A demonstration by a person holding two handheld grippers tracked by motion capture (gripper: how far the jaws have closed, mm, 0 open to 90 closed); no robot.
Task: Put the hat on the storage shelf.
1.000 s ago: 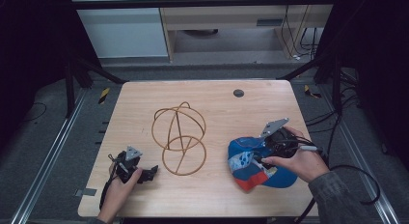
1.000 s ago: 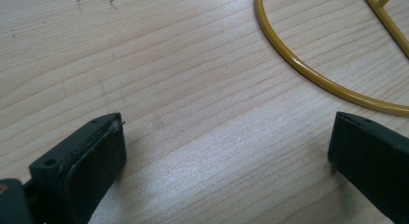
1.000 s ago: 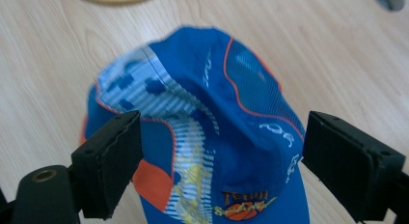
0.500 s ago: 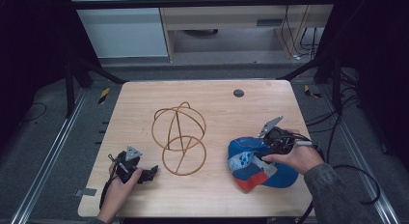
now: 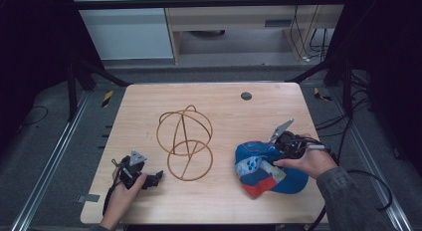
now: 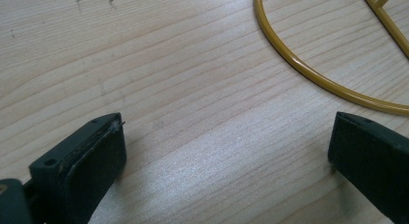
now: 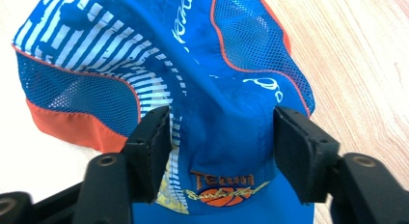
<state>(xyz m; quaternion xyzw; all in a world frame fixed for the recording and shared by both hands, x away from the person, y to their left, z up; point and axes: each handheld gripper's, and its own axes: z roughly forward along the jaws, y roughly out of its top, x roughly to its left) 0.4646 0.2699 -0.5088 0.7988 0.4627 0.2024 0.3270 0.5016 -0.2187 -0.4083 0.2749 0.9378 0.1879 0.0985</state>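
- Tabletop (image 5: 224, 99): wooden, with a gold wire frame (image 5: 185, 141) at centre.
- Blue mesh cap (image 5: 261, 169), near right: soft, light, floppy; best pinched at a crown fold.
- Right gripper (image 7: 219, 132): jaws have just been closing around the cap's crown, grip uncertain.
- Left gripper (image 6: 226, 151): wide open, empty.

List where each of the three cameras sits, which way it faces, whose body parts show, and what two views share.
High view: above the person's side, facing forward and down on the table; both hands, left gripper and right gripper.
Left gripper view: along open jaws at bare wood and wire stand.
Right gripper view: along jaws that have been closing around the cap.
High and right gripper views share the cap.
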